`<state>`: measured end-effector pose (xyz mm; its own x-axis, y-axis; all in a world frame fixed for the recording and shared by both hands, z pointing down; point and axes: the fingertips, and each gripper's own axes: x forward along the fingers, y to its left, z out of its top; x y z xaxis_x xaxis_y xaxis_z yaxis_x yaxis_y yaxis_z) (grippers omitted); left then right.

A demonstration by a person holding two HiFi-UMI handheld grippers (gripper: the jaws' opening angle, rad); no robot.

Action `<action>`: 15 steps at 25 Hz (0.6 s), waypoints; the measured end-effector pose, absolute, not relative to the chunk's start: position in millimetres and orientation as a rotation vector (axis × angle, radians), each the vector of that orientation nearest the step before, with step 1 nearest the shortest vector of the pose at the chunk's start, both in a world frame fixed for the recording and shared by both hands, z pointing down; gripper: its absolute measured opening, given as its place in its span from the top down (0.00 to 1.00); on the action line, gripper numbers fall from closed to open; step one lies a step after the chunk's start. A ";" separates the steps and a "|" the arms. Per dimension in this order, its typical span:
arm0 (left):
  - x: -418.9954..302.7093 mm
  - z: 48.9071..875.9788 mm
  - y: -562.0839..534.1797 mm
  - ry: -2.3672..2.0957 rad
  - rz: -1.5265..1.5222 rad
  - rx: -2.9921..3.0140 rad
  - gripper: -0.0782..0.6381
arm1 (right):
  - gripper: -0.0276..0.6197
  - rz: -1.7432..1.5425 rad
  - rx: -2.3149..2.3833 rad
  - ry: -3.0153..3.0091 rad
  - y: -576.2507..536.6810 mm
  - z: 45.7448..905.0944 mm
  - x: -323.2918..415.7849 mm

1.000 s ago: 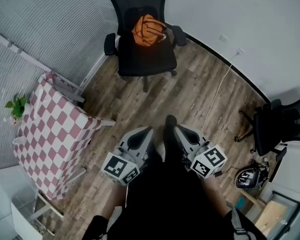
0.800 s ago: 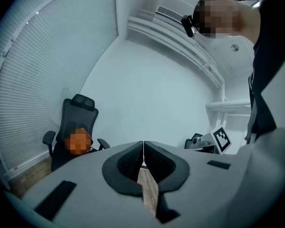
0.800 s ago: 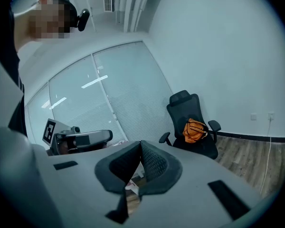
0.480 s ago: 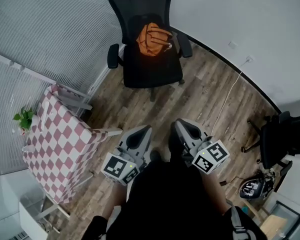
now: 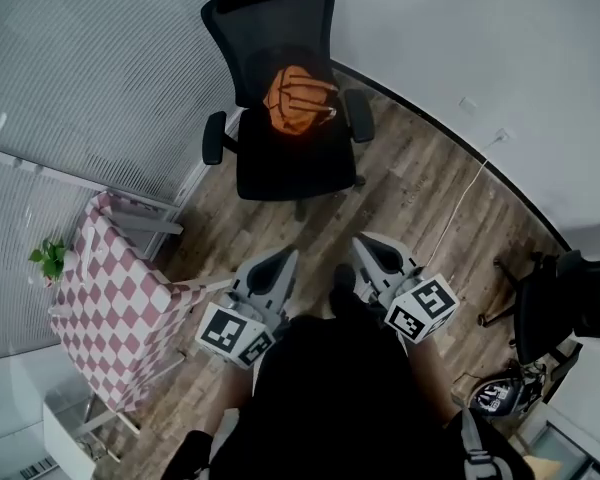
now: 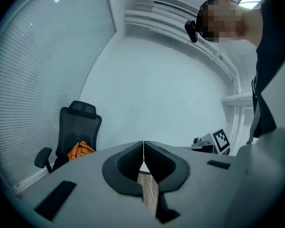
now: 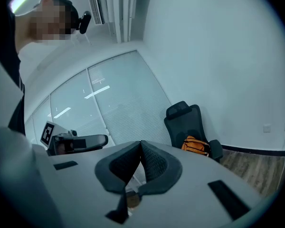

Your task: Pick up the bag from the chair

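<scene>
- Two grippers are showing in the head view, the left gripper (image 5: 280,264) and the right gripper (image 5: 370,250). We are holding both close to our body, well short of the chair (image 5: 280,163). The orange bag (image 5: 298,98) is lying on the chair's seat against the backrest, untouched, and bare wooden floor (image 5: 410,188) is stretching between the chair and us.
- Looking along the left gripper (image 6: 143,148), we are seeing its jaws pressed together with nothing between them. They are pointing to the right of the chair (image 6: 76,122), which is standing far ahead with the bag (image 6: 80,150) resting on its seat.
- Looking along the right gripper (image 7: 141,148), we are seeing much the same: jaws closed on nothing. They are aiming to the left of the chair (image 7: 185,120), well apart from it, and the bag (image 7: 195,145) is sitting on the seat.
- We are judging the task as barely begun, since nothing is lifted and neither gripper is near the chair. Ahead of us lie walking up to the chair, opening one pair of jaws, closing them on the bag and raising it clear of the seat.
</scene>
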<state>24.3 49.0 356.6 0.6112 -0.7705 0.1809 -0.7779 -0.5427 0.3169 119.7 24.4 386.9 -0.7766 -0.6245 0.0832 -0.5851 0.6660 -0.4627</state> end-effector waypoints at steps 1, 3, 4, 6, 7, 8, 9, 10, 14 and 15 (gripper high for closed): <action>29.2 358.4 43.1 -1.251 0.047 2.472 0.84 | 0.93 -0.751 -0.982 2.779 17.6 385.0 124.6; 39.7 360.4 33.8 -1.258 0.077 2.472 0.84 | 0.93 -0.811 -0.888 2.718 6.0 378.5 133.9; 44.2 360.7 29.3 -1.259 0.082 2.471 0.84 | 0.93 -0.824 -0.855 2.705 0.2 376.6 137.1; 49.1 362.3 20.4 -1.263 0.084 2.461 0.84 | 0.93 -0.795 -0.845 2.748 -9.8 378.6 138.5; 49.8 363.6 16.5 -1.267 0.085 2.452 0.84 | 0.93 -0.772 -0.852 2.784 -13.4 381.4 137.3; 49.7 365.1 12.6 -1.270 0.087 2.442 0.84 | 0.93 -0.754 -0.858 2.816 -16.5 384.1 135.5; 48.6 366.4 8.4 -1.273 0.088 2.435 0.84 | 0.93 -0.741 -0.861 2.840 -19.7 386.4 133.2; 46.8 367.4 3.5 -1.277 0.089 2.430 0.84 | 0.93 -0.731 -0.862 2.858 -23.3 388.2 130.4; 40.7 372.1 -18.2 -1.276 0.112 2.444 0.85 | 0.93 -0.692 -0.856 2.924 -37.8 393.4 118.8; 40.5 374.6 -25.1 -1.269 0.115 2.450 0.85 | 0.93 -0.669 -0.858 2.946 -42.1 394.0 116.9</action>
<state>40.5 -25.1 374.6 0.5894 -0.7709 0.2417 -0.8018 -0.5215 0.2918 116.9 -42.1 394.0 -0.8508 -0.5128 0.1150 -0.5121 0.7599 -0.4003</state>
